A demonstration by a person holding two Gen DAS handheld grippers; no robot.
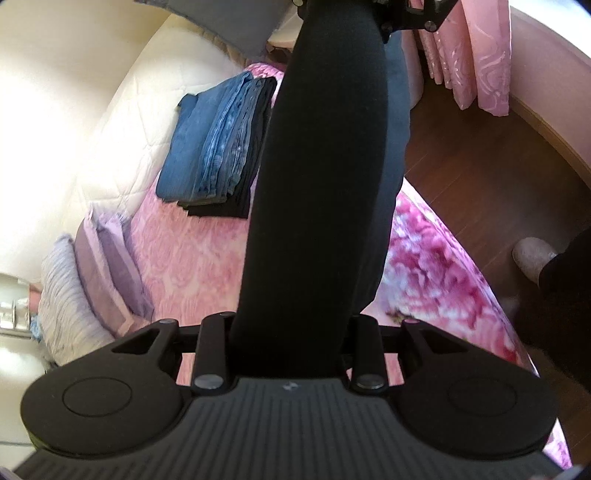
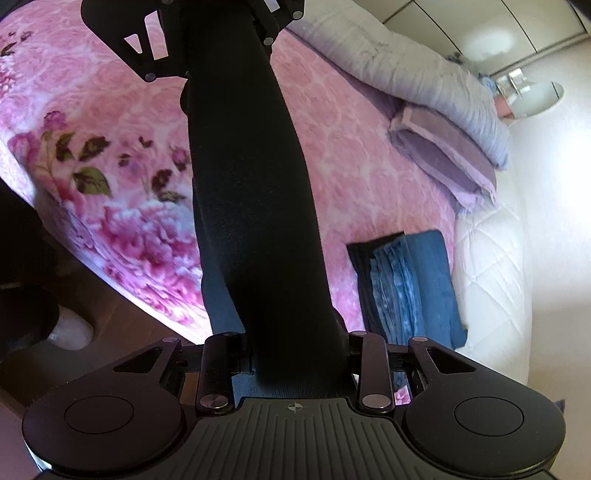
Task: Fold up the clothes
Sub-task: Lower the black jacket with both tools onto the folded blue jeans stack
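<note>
A black garment (image 1: 321, 177) is stretched in the air between my two grippers, above the pink floral bed. My left gripper (image 1: 291, 347) is shut on one end of it; the fingertips are hidden by the cloth. My right gripper (image 2: 295, 354) is shut on the other end (image 2: 255, 206). Each view shows the opposite gripper at the top, holding the far end: the right one (image 1: 417, 14) and the left one (image 2: 207, 40). A stack of folded jeans and dark clothes (image 1: 221, 144) lies on the bed; it also shows in the right wrist view (image 2: 406, 288).
The pink floral blanket (image 1: 192, 258) covers the bed. Purple and grey pillows (image 2: 450, 122) lie at its head beside a white quilted headboard (image 2: 491, 266). Dark wooden floor (image 1: 480, 177), pink curtains (image 1: 476, 51) and a slippered foot (image 1: 533, 254) are beside the bed.
</note>
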